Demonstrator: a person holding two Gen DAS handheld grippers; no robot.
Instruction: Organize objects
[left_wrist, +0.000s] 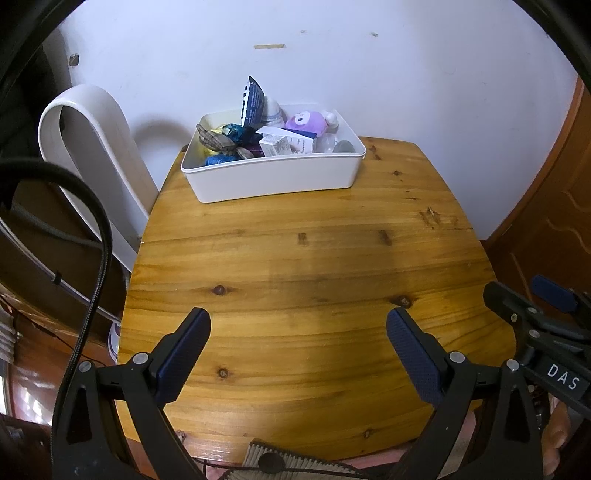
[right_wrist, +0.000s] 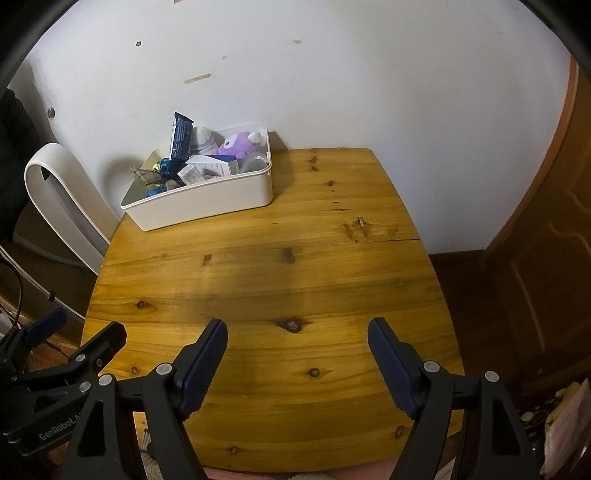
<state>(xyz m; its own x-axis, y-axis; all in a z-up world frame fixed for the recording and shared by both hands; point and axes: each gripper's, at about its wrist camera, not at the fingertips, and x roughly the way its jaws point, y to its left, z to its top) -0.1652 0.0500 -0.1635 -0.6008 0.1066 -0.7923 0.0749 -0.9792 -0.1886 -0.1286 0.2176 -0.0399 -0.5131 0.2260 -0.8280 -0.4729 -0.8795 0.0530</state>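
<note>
A white plastic bin (left_wrist: 275, 177) (right_wrist: 207, 201) stands at the far edge of the wooden table (left_wrist: 314, 266) (right_wrist: 277, 280), against the wall. It is filled with several items: a purple plush toy (left_wrist: 306, 122) (right_wrist: 236, 146), a dark blue packet (left_wrist: 253, 101) (right_wrist: 181, 138) standing upright, small white boxes (left_wrist: 275, 144) (right_wrist: 207, 168) and a plaid cloth piece (left_wrist: 218, 142). My left gripper (left_wrist: 298, 325) hovers open over the near part of the table, nothing between its fingers. My right gripper (right_wrist: 297, 334) is likewise open and holds nothing.
A white looped fan-like appliance (left_wrist: 92, 155) (right_wrist: 62, 192) stands left of the table. A black cable (left_wrist: 92, 240) hangs at the left. A wooden door (left_wrist: 554, 206) (right_wrist: 546, 236) is on the right. The right gripper's body (left_wrist: 535, 321) shows at the left wrist view's right edge.
</note>
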